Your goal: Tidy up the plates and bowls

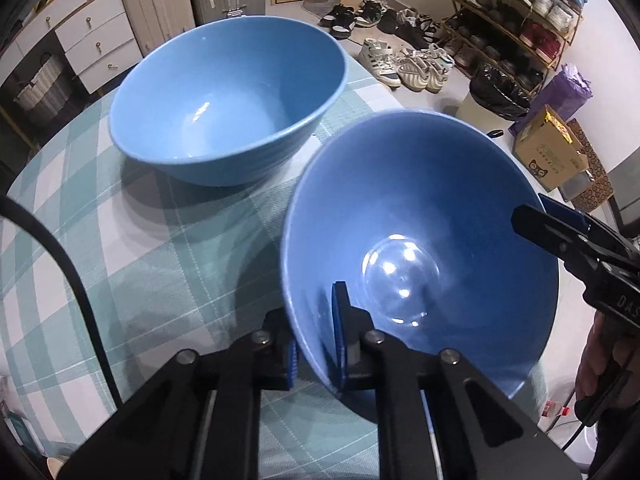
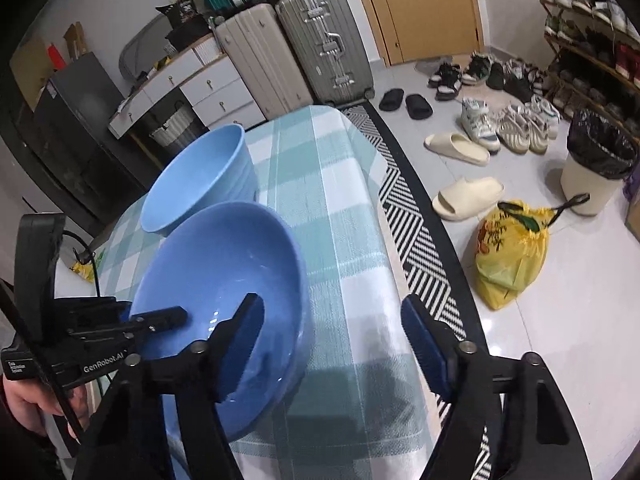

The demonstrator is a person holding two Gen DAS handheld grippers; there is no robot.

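While the left gripper [image 1: 316, 344] pinches the near rim of the tilted bowl [image 1: 420, 248], the second bowl [image 1: 224, 100] sits upright on the table [image 1: 120, 240] ahead-left, and the right gripper [image 2: 332, 336] hangs wide, empty.

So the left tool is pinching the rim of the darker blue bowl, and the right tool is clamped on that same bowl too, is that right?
Not quite. The left tool does pinch the rim of the darker blue bowl, which is tilted beside the lighter blue bowl. But the right tool is not clamped on it: the right wrist view shows its fingers spread wide, holding nothing.
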